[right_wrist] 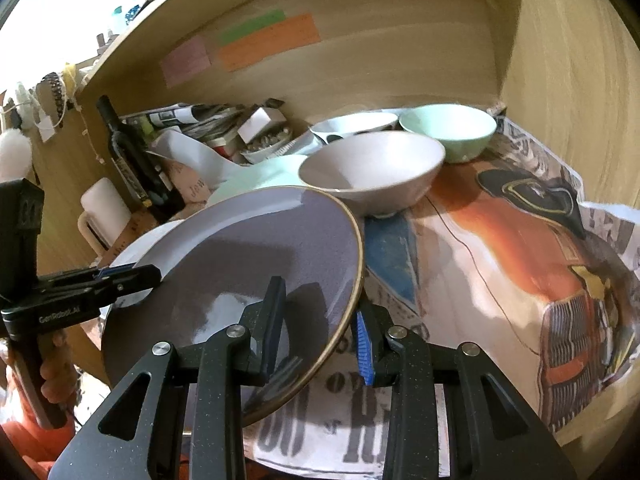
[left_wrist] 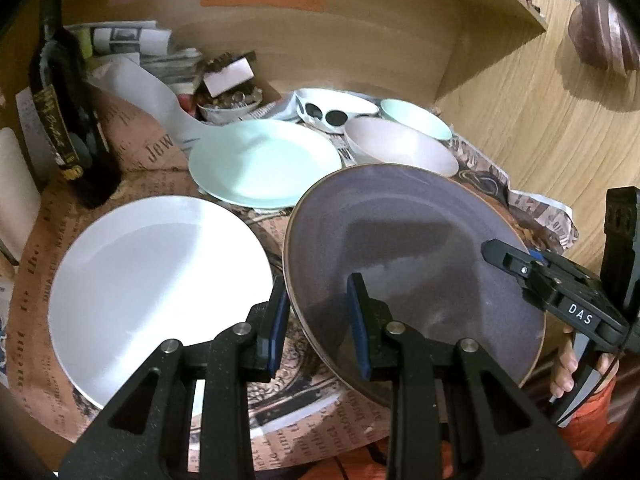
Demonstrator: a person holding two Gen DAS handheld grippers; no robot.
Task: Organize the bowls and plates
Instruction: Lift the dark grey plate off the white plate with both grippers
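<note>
A grey-purple plate (left_wrist: 408,264) with a brown rim is lifted and tilted above the paper-covered shelf. My left gripper (left_wrist: 320,328) straddles its left rim, one finger under, one on top. My right gripper (right_wrist: 320,334) straddles its right rim (right_wrist: 356,280) the same way; it also shows in the left wrist view (left_wrist: 520,268). A white plate (left_wrist: 160,280) lies at left, a mint plate (left_wrist: 264,160) behind it. A beige bowl (right_wrist: 372,172), a mint bowl (right_wrist: 448,130) and a white spotted bowl (right_wrist: 352,126) stand at the back.
A dark bottle (left_wrist: 68,120) stands at the left. Newspapers and a small dish of clutter (left_wrist: 228,96) fill the back left corner. The wooden back wall and side panel (right_wrist: 560,80) enclose the shelf. Printed paper (right_wrist: 520,280) covers its floor.
</note>
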